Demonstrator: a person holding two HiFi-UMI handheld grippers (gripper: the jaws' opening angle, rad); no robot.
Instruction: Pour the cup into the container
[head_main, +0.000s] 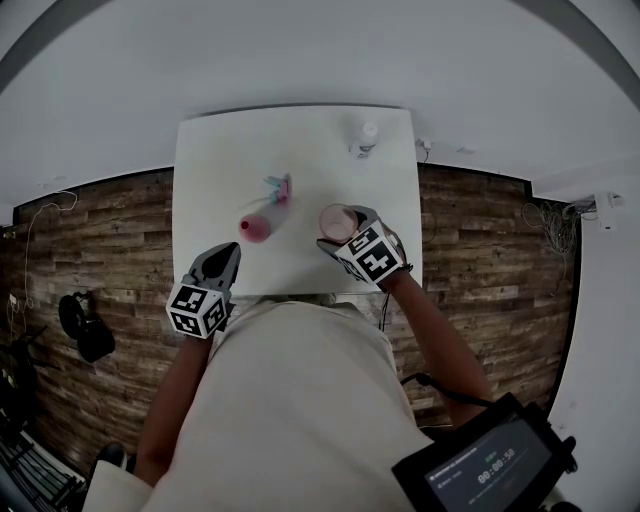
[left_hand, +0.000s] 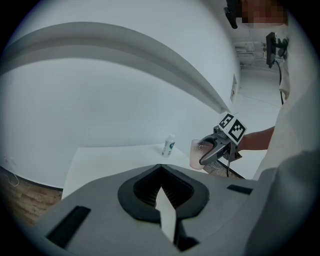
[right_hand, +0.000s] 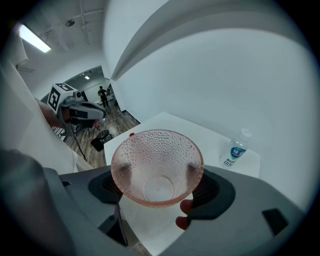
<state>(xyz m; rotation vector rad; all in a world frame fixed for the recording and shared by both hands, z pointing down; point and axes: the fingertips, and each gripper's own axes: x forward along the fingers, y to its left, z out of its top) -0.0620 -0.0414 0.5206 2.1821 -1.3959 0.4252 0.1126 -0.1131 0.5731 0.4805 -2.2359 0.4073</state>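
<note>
A pink dimpled glass cup (head_main: 338, 220) stands upright over the table's right front part, and my right gripper (head_main: 340, 238) is shut on it from the near side. The right gripper view looks down into the cup (right_hand: 157, 167); it looks empty, with one jaw on each side. From the left gripper view the cup (left_hand: 196, 153) is at the far right. A small pink container (head_main: 257, 228) stands on the table to the cup's left. My left gripper (head_main: 222, 258) hovers at the table's front left edge, jaws together, holding nothing.
The white table (head_main: 220, 160) is set against a white wall. A small clear bottle (head_main: 366, 135) stands at the back right, also seen as the bottle (right_hand: 234, 150). A small pink and teal object (head_main: 280, 188) lies behind the container. Wood floor flanks the table.
</note>
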